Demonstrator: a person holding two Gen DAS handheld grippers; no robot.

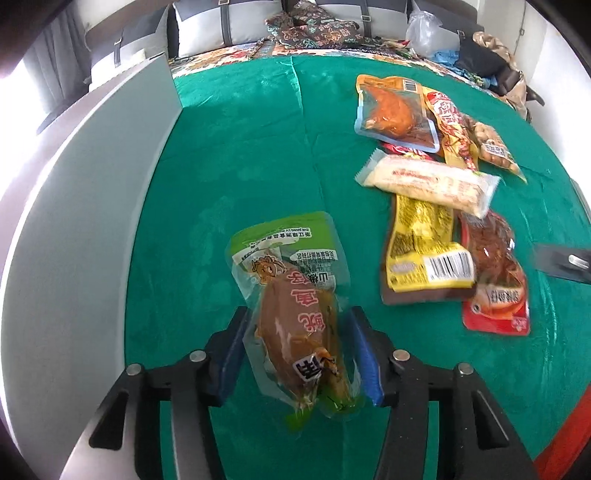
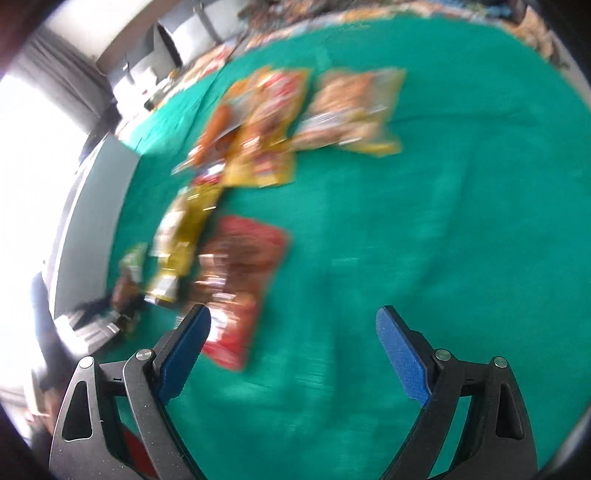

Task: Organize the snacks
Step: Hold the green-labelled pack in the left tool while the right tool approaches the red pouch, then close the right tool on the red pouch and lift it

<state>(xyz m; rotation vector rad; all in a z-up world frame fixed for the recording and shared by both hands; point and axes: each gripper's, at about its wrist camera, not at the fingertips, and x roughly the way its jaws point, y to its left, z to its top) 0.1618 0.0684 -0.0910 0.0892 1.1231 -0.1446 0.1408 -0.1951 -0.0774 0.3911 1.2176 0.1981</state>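
Observation:
My left gripper (image 1: 297,321) is shut on a green-topped clear snack pack (image 1: 295,295) with brown meat inside, its blue pads pressing both sides, above the green cloth (image 1: 240,166). A pile of snacks lies to the right: a yellow barcode pack (image 1: 424,251), a red pack (image 1: 495,277), a white bar (image 1: 432,182) and an orange chicken pack (image 1: 391,110). My right gripper (image 2: 293,321) is open and empty over the cloth, with the blurred red pack (image 2: 240,280) just beyond its left finger (image 2: 188,339).
A grey box wall (image 1: 92,184) runs along the left of the cloth. Pillows (image 1: 221,26) and clutter lie at the back. The right wrist view is motion-blurred; more snack packs (image 2: 351,110) lie further away, and the left gripper (image 2: 103,317) shows at its left edge.

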